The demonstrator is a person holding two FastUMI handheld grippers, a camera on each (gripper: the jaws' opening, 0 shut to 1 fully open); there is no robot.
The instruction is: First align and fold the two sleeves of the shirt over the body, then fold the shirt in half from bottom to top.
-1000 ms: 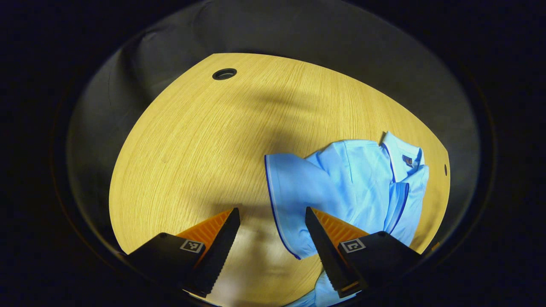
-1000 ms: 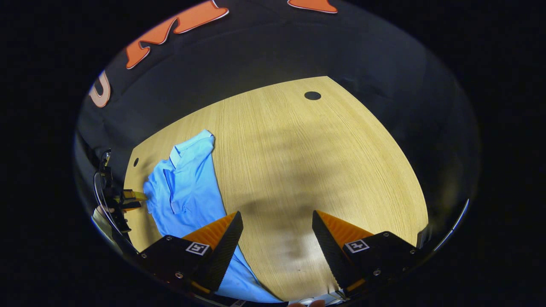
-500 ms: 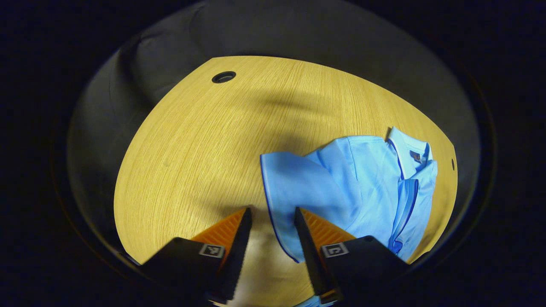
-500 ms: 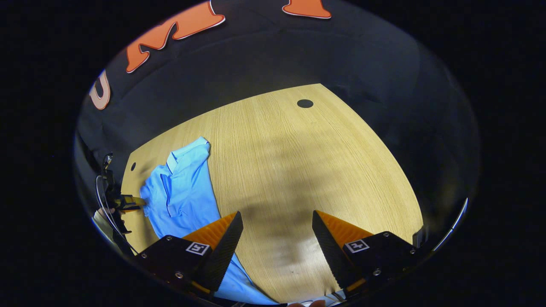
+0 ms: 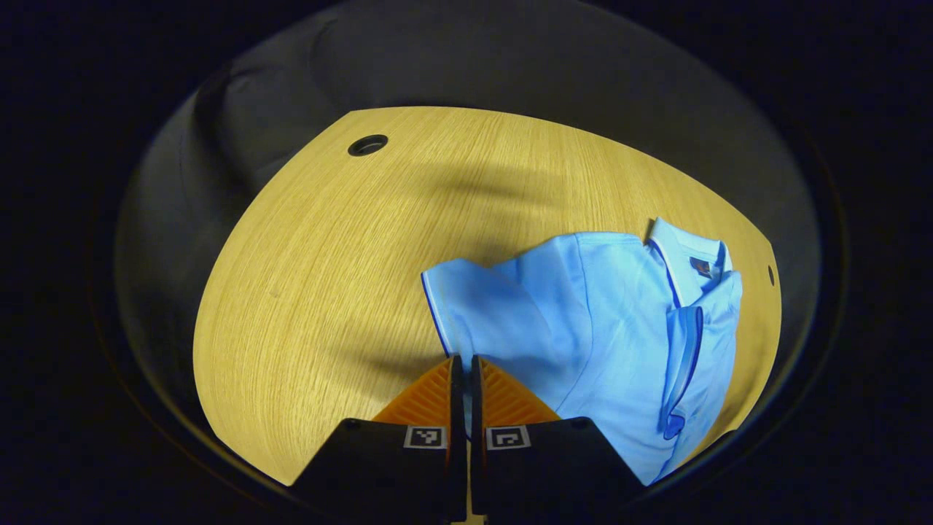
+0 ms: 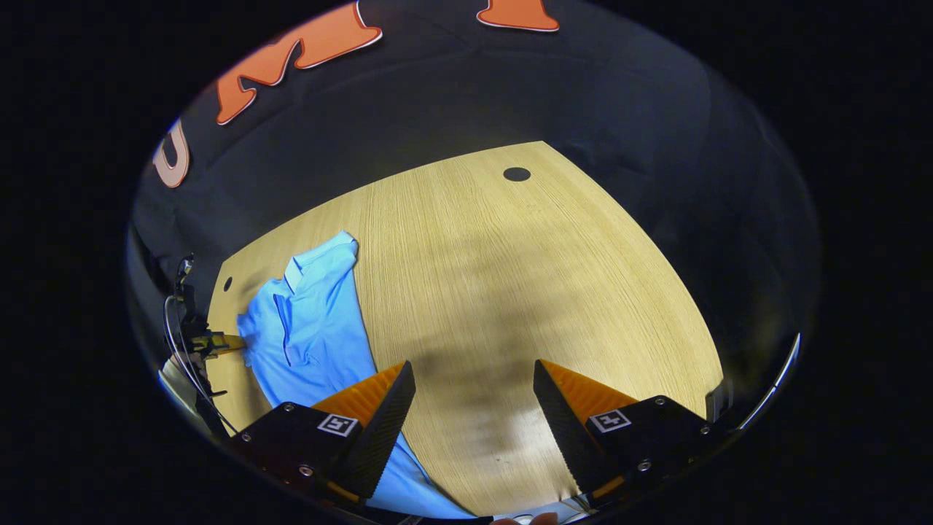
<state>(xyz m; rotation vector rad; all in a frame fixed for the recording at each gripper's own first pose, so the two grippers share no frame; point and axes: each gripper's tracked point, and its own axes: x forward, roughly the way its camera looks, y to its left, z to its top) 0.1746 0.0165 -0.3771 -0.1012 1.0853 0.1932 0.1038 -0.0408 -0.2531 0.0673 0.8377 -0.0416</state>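
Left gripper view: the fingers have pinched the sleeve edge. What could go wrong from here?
The left gripper is shut on only the hem of the sleeve, so the cloth might slip out when lifted. The shirt lies bunched near the table corner, and pulling may drag it farther. The right gripper is open and off the cloth, so nothing pins the body.

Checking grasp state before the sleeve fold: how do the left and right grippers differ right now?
The left gripper has its fingers shut on the edge of the shirt sleeve; the right gripper is open and holds nothing. The left one sits at the shirt; between the right one's fingers lies bare table, with the shirt off to its side. Both point forward over the same wooden table.
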